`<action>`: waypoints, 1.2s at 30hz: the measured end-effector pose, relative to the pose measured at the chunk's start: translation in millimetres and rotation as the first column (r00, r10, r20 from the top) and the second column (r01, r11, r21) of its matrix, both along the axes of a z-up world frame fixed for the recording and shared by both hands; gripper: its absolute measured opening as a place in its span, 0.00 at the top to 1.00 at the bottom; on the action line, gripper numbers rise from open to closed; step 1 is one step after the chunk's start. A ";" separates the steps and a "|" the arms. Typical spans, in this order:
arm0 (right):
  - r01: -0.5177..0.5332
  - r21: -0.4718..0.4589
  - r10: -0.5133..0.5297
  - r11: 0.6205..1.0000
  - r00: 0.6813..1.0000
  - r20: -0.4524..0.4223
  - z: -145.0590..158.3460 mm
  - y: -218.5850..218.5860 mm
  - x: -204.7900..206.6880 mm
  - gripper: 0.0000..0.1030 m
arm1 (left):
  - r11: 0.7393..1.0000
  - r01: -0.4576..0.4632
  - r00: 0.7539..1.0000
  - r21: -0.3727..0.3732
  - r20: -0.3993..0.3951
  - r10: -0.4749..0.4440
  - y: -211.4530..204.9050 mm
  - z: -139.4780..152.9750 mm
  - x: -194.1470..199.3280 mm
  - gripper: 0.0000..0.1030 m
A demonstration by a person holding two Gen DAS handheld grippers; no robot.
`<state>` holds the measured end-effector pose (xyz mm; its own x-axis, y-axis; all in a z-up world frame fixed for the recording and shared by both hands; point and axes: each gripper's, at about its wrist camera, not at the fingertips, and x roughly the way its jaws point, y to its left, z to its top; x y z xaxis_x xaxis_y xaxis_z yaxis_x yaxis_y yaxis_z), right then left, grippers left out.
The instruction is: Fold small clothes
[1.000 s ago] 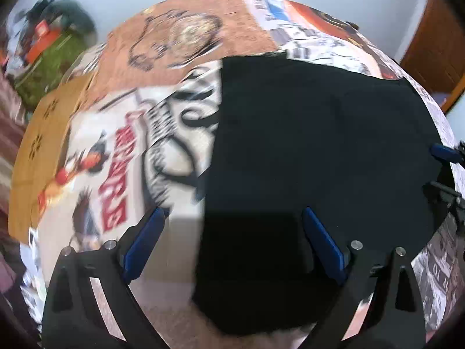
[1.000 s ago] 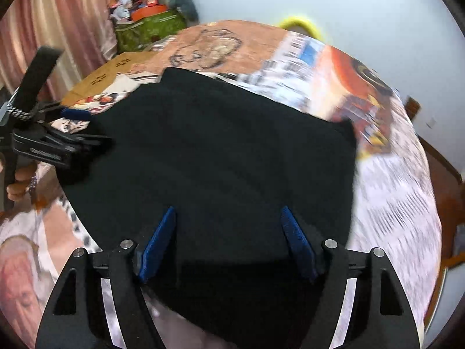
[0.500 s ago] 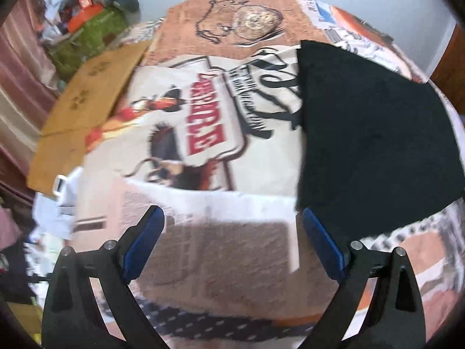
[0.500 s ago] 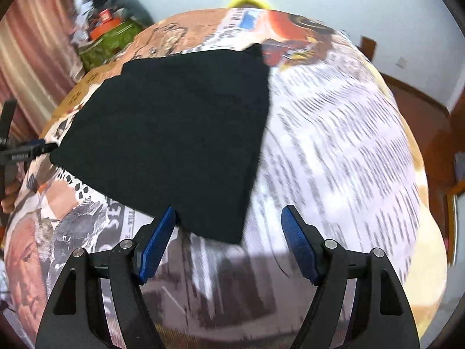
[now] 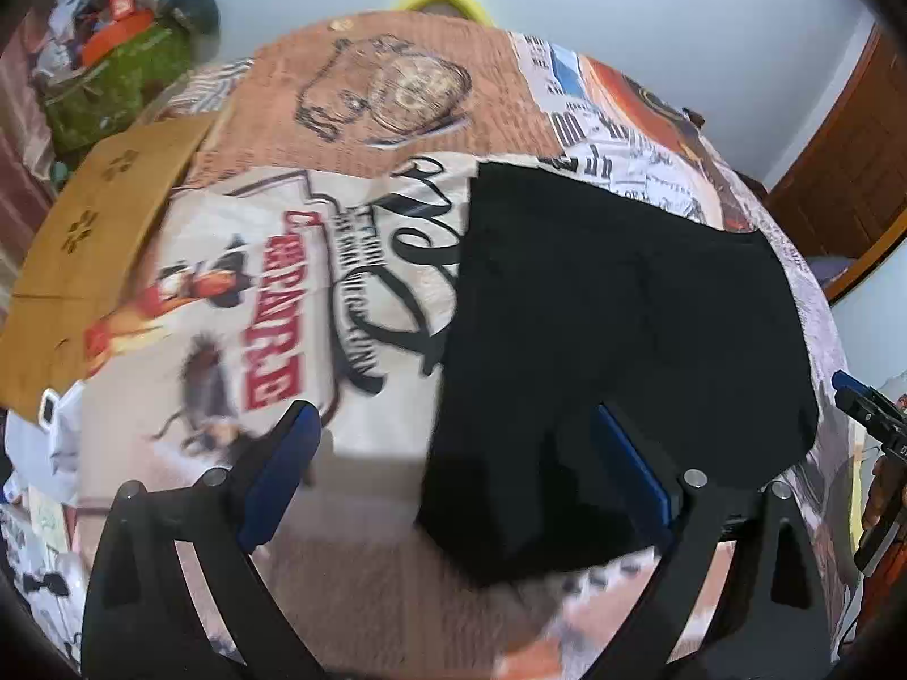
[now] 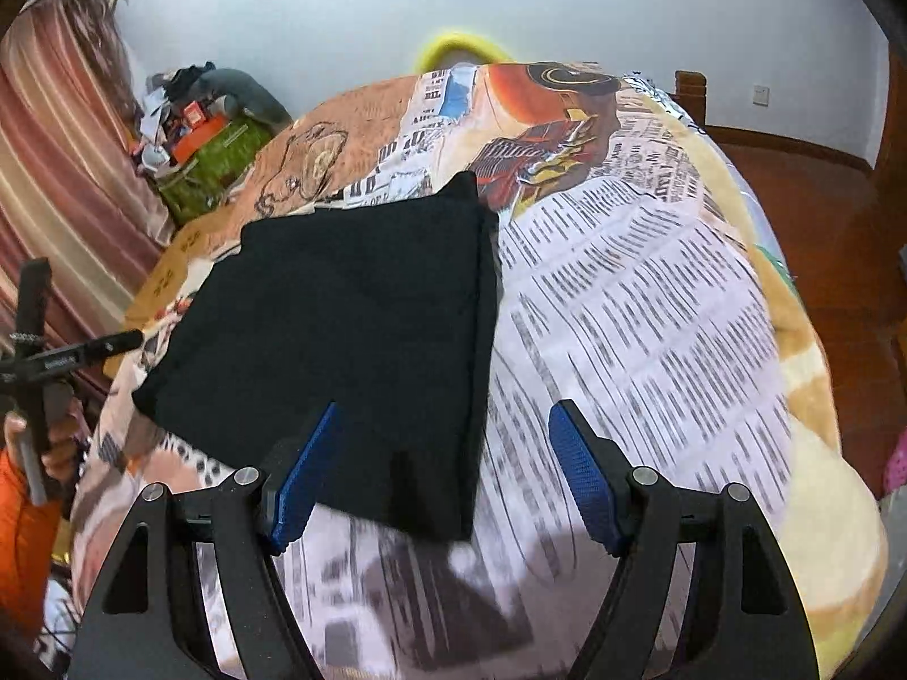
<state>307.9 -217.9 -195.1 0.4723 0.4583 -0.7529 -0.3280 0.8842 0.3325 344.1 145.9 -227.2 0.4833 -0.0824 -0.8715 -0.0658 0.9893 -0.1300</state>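
A black garment (image 5: 612,340) lies flat on the printed bedspread (image 5: 238,294). My left gripper (image 5: 453,425) hangs open above its near left edge, with the right finger over the cloth and the left finger over the bedspread. In the right wrist view the garment (image 6: 351,328) reaches back to the left. My right gripper (image 6: 443,416) is open over its near right corner. Neither gripper holds anything. The left gripper (image 6: 85,348) shows at the left edge, held by a hand (image 6: 56,447) with an orange sleeve. A tip of the right gripper (image 5: 861,396) shows at the right edge.
A brown cardboard sheet (image 5: 96,238) lies on the bed's left side. A green box with piled clutter (image 6: 210,153) stands by a striped curtain (image 6: 62,158). A yellow object (image 6: 459,45) sits beyond the far end. Wooden floor (image 6: 822,198) lies to the right.
The left gripper swung left off the garment, then came back over its left edge. The right gripper moved right, from over the garment's middle to its right corner. Both stayed open.
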 end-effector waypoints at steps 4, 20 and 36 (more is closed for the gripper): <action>0.009 0.034 -0.009 0.999 1.000 -0.026 -13.6 5.1 17.0 0.30 | 1.000 -0.031 0.998 0.001 -0.050 0.031 0.8 -21.9 27.0 0.06; -0.004 0.095 0.009 0.995 0.999 -0.054 -28.5 27.6 71.9 0.49 | 0.979 0.082 0.994 -0.185 -0.062 -0.095 -24.3 -44.7 74.5 0.14; -0.081 0.139 0.073 0.987 0.995 0.064 23.7 40.1 29.9 0.93 | 0.987 0.060 0.997 -0.152 0.052 -0.053 -23.6 16.6 20.6 0.84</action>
